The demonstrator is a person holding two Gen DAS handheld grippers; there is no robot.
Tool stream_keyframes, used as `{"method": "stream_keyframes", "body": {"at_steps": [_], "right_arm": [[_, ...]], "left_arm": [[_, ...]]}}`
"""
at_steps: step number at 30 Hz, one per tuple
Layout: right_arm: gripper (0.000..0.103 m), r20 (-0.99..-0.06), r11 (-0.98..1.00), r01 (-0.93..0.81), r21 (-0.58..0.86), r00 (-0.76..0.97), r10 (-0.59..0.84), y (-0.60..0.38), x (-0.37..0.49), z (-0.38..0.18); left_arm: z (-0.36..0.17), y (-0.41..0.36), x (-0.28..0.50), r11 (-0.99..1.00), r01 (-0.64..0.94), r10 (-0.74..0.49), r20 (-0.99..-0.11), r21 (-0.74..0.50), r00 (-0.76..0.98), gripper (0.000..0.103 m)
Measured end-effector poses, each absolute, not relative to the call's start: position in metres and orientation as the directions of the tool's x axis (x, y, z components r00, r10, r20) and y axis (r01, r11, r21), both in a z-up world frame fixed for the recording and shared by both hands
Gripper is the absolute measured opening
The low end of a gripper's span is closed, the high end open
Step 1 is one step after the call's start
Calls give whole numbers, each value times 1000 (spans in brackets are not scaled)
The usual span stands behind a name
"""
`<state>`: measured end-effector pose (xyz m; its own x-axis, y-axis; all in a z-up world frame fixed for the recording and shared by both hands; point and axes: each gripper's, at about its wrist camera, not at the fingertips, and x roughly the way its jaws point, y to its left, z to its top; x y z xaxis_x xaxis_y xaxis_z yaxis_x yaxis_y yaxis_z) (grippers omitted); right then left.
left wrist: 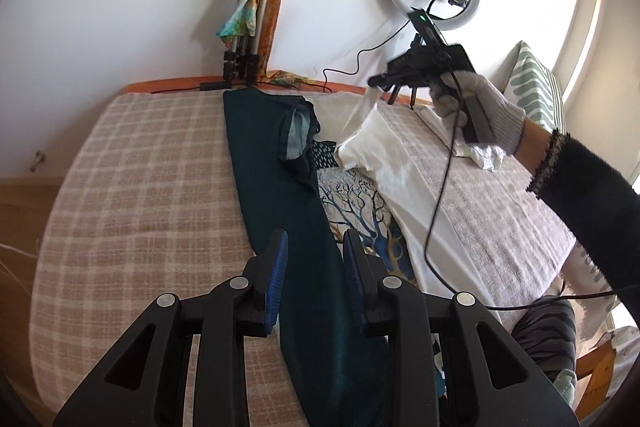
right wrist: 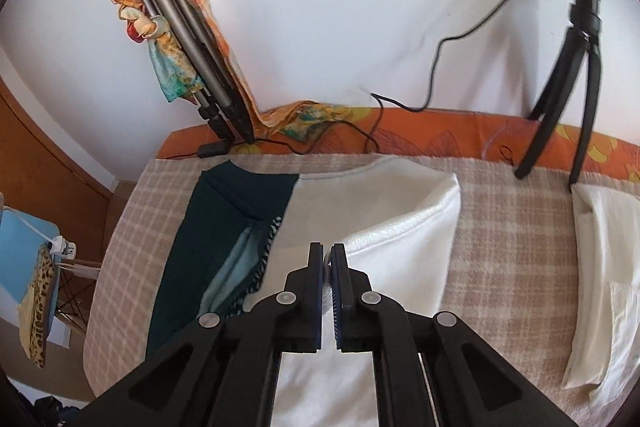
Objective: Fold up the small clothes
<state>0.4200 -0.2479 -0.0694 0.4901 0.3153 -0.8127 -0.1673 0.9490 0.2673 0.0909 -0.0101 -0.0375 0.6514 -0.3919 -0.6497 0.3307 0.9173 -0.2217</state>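
On the bed's beige checked blanket (left wrist: 140,187) lies a dark green garment (left wrist: 272,187) with a white fabric piece (right wrist: 400,227) folded over its right side. The right claw (right wrist: 327,255) is closed on a lifted fold of that white fabric, its pads pinched together. The left claw (left wrist: 314,259) hovers partly open above the green garment's lower strip, gripping nothing

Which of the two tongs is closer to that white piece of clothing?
The right. The right tongs are shut on a fold of the white garment, lifting it. The left tongs hang over the dark green garment beside it, not touching the white one.
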Motion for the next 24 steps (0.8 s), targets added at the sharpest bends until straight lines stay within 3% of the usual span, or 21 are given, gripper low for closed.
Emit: {"method": "stream_keyframes", "body": {"at_steps": [11,13,14,15,24], "right_arm": [[1,-851,949,-215,232,428,305,-163,488,-118],[5,-860,945,-223,238,404,311,-157,492,-129],[12,-864,950,-215,225,407,297,-156,493,-131],[32,-863,955,-204,216,417,285,-157,492,-130],[35,-778,957,-207,203,559,286,-206,421,-55]], "left_arm": [[-42,-6,104,923,308,-380,-668,-229,640,27],[-41,-6,105,927,304,-371,-667,-221,646,27],[-41,-6,105,930,300,-362,-668,-212,650,27],[-42,-6,106,933,295,-355,-669,-207,653,27],[-50,-3,100,943,263,-329,-685,-203,650,28]]}}
